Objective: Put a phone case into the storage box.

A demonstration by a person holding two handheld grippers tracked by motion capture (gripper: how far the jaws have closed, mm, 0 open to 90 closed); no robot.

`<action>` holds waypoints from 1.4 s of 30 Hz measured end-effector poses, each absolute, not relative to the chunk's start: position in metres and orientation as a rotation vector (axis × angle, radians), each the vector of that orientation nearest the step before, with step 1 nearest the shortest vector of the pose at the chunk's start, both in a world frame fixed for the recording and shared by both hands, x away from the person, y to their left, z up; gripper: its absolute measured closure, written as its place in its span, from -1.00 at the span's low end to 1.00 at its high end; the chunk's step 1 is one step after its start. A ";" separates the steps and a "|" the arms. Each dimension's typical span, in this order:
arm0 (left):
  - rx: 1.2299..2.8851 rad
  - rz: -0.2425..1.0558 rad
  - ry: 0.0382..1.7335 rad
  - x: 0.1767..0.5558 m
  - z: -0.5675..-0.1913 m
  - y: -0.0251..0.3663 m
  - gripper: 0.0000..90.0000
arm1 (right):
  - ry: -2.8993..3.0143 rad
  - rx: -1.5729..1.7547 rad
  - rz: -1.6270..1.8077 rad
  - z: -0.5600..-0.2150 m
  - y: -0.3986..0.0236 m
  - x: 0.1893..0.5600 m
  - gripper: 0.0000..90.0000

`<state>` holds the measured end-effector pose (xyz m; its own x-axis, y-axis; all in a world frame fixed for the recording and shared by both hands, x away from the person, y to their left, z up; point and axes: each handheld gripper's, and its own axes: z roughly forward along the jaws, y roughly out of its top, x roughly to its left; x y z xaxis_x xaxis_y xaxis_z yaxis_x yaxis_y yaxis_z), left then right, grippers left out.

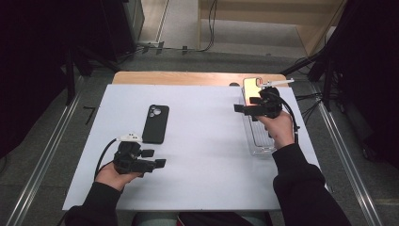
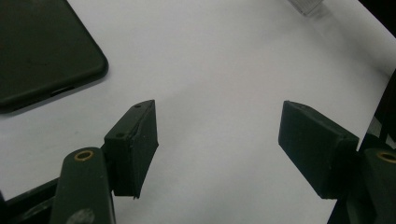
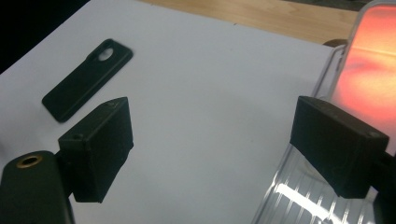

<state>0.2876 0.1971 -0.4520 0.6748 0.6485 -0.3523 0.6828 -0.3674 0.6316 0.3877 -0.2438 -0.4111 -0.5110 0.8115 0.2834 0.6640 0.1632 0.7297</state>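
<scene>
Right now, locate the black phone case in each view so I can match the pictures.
High view: the black phone case lies left of centre on the white table top, beyond the left gripper.
Left gripper view: top left corner, cut off by the frame.
Right gripper view: upper left, camera cutout at its far end.
Shared landmark: the white table top.
</scene>
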 end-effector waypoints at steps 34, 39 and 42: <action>2.099 -0.072 0.981 0.295 -0.447 0.195 -0.42 | 2.503 1.199 1.345 -0.423 -0.222 0.306 -0.63; 2.093 -0.077 0.985 0.295 -0.447 0.195 -0.41 | 2.533 1.184 1.347 -0.428 -0.226 0.292 -0.62; 2.092 -0.082 0.984 0.295 -0.447 0.195 -0.41 | 2.536 1.177 1.337 -0.432 -0.228 0.286 -0.61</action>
<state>0.2954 0.1951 -0.4467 0.6944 0.6191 -0.3668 0.6710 -0.3729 0.6409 0.2856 -0.2280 -0.4320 -0.7109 0.6395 0.2925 0.6027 0.3399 0.7219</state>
